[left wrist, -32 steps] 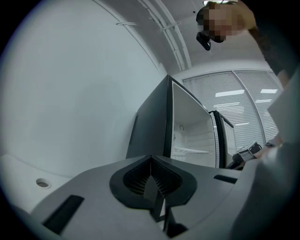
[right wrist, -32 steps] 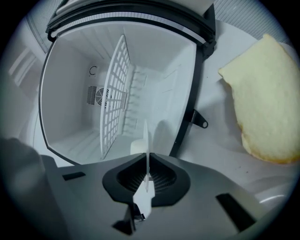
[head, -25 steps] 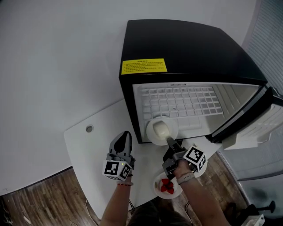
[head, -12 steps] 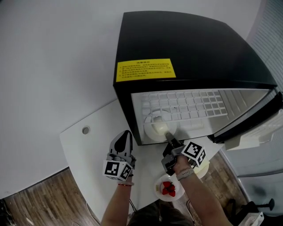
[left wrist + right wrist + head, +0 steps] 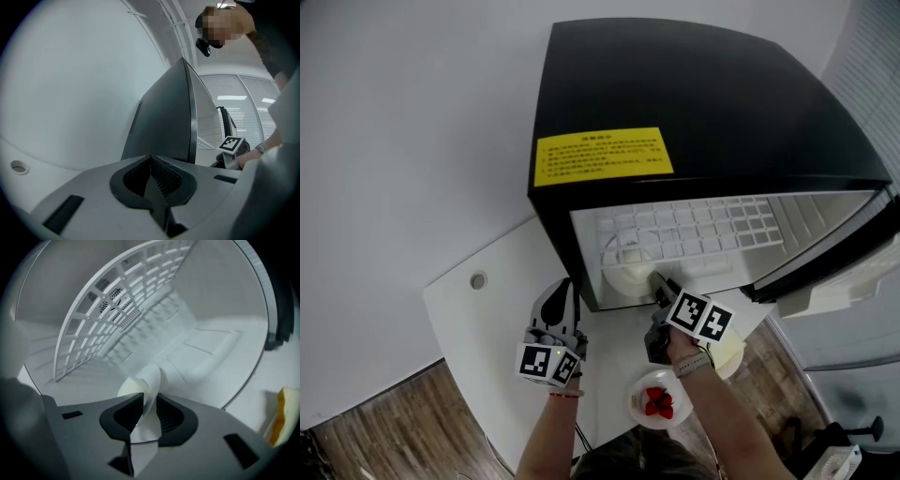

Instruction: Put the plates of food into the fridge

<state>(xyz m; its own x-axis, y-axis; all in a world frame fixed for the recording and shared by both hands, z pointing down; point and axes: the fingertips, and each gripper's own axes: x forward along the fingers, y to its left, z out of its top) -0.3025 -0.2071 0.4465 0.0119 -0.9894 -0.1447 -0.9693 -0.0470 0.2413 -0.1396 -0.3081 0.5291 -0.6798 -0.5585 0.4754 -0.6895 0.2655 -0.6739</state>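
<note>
White round plate (image 5: 140, 385) rests in the black fridge (image 5: 694, 103) ahead of our right gripper (image 5: 144, 414), whose jaws have just been opening off its rim: delivered, we judge; our left gripper (image 5: 151, 158) is clenched, empty

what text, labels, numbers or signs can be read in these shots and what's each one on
Yellow label on top of the black fridge: printed lines, too small to read.
Square markers on the left gripper and right gripper: patterns only, no words.
Nothing else carries text.
</note>
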